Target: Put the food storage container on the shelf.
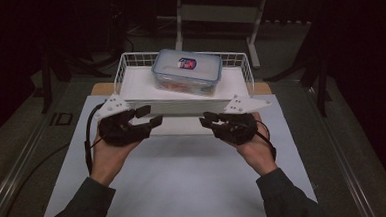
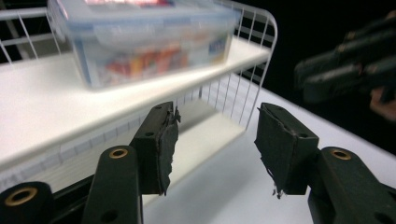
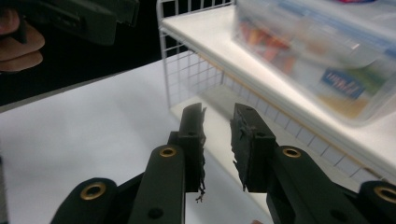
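White wire basket (image 1: 120,67) at the table's far edge carries a clear lidded food container (image 1: 187,71) on a white shelf board. Left gripper (image 1: 149,116) and right gripper (image 1: 207,118) hover just before its front, both released, jaws apart with nothing between them

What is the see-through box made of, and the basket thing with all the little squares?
The box looks like clear plastic, a bit glossy: you can see colourful things inside through its walls. The basket seems to be thin metal wire with a smooth white coating, crossed into a grid, though the coating hides what is underneath.
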Available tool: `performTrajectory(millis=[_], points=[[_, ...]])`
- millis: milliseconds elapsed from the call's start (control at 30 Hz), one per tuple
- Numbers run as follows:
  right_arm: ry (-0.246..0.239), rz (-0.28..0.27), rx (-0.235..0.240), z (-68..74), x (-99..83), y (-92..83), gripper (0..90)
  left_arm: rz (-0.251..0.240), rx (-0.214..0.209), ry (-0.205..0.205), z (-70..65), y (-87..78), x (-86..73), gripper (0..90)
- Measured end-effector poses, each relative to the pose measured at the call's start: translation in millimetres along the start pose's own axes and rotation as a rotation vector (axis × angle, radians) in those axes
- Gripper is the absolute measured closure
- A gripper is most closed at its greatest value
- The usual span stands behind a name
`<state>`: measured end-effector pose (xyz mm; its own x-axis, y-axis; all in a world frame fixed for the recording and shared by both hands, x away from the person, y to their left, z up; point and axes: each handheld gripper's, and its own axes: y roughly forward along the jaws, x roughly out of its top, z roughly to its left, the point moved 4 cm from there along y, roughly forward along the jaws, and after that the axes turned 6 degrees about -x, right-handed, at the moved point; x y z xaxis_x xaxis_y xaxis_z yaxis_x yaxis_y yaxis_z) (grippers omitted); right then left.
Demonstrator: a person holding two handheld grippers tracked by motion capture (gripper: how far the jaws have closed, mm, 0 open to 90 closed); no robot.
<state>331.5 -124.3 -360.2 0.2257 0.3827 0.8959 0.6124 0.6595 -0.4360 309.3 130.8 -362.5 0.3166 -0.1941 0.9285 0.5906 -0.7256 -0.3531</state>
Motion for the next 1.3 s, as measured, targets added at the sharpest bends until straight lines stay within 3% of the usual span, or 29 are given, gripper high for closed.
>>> performTrajectory(millis=[67,133,167,300,533,733,1000,1300], points=[[-0.001,-0.002,0.013,4.9,-6.3,-3.6,72.6,0.009,0.006,0.006,-2.4,-4.6,-9.8,46.3],[0.001,-0.002,0.015,6.3,-8.6,-5.0,72.2,0.009,0.006,0.006,-2.4,-4.6,-9.8,46.3],[0.007,-0.005,0.023,9.7,-16.6,-9.9,69.2,0.020,0.025,0.008,-4.4,-13.3,-27.0,45.9],[0.020,-0.002,0.025,12.8,-30.4,-19.6,62.7,0.047,0.057,0.023,-5.4,-23.3,-48.1,44.9],[0.044,-0.003,0.020,15.0,-56.1,-38.5,53.1,0.048,0.098,-0.011,-2.4,-37.8,-72.7,40.6],[0.082,0.023,-0.032,10.1,-82.4,-50.4,45.6,0.056,0.139,-0.044,3.5,-46.0,-97.8,38.1],[0.145,0.046,-0.102,-4.9,-114.0,-68.3,27.3,0.067,0.183,-0.081,12.1,-57.1,-124.5,36.6],[0.228,0.067,-0.157,-20.8,-152.2,-86.4,18.0,0.076,0.188,-0.096,16.2,-68.4,-137.2,35.1]])
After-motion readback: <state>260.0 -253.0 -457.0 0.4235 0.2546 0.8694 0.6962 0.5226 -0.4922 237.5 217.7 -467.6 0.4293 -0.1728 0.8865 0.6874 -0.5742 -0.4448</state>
